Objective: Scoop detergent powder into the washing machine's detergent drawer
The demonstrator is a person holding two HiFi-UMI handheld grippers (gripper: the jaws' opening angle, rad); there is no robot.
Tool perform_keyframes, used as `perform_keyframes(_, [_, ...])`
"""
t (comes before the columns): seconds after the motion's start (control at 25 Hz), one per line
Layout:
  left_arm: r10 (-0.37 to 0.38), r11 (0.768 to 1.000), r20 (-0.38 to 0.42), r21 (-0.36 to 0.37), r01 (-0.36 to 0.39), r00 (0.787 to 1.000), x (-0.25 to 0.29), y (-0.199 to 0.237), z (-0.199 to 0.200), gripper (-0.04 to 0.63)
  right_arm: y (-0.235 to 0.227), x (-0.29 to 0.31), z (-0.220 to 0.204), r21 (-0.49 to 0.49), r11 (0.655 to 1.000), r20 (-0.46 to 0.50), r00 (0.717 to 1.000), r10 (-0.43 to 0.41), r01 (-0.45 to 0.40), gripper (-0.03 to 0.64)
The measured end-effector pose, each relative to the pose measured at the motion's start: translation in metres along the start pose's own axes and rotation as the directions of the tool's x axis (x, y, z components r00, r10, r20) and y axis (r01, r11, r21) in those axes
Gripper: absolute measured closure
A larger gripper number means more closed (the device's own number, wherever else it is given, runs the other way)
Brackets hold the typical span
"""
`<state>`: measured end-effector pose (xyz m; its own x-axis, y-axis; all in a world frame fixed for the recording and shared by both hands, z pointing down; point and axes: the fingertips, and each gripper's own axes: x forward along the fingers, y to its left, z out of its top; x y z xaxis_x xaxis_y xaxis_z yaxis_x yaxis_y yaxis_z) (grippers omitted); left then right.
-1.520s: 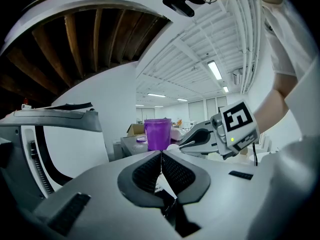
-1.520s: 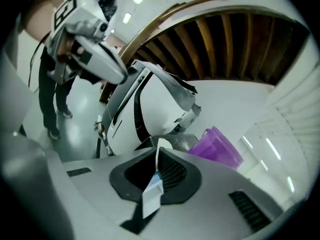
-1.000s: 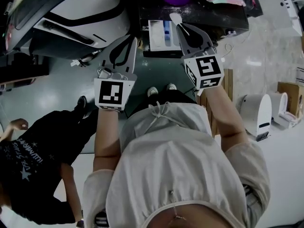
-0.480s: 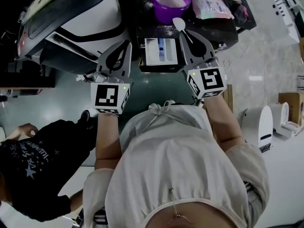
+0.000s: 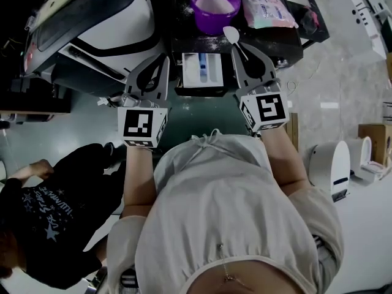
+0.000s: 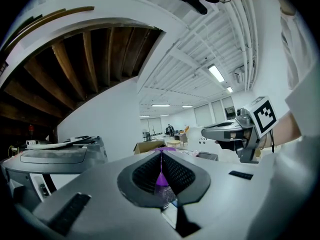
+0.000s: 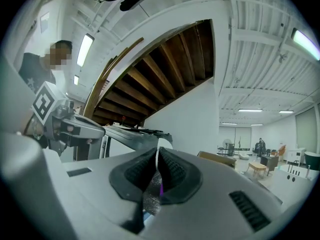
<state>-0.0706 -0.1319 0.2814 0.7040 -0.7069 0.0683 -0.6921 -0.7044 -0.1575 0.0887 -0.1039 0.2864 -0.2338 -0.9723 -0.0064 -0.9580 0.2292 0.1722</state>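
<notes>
Black worktop point(image 5: 278, 38) bearing purple powder bowl point(image 5: 211, 23) and detergent bag point(image 5: 264, 10), open detergent drawer point(image 5: 191, 71) sitting just below, right gripper point(image 5: 235, 46) clamping white spoon point(image 5: 231, 33) between bowl and drawer, left gripper point(image 5: 163, 60) hanging beside the drawer, jaws together on nothing.

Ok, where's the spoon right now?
Head view, right side: the spoon is clamped in the right gripper, its scoop end just below the purple bowl and up and right of the open detergent drawer.
</notes>
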Motion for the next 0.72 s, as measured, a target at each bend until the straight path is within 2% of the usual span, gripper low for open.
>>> perform_keyframes(0.24, [0.011,1.0,-0.01,0.02,-0.01,1.0,0.005,-0.007,0.0,0.572,-0.003,-0.001,-0.002,-0.009,1.0,0.002,1.0,0.015,-0.015,0.609])
perform_keyframes(0.72, [0.009,1.0,-0.022,0.01,-0.009,1.0,0.016,-0.018,0.0,0.572,-0.015,-0.004,-0.008,-0.011,1.0,-0.021,1.0,0.013,-0.013,0.609])
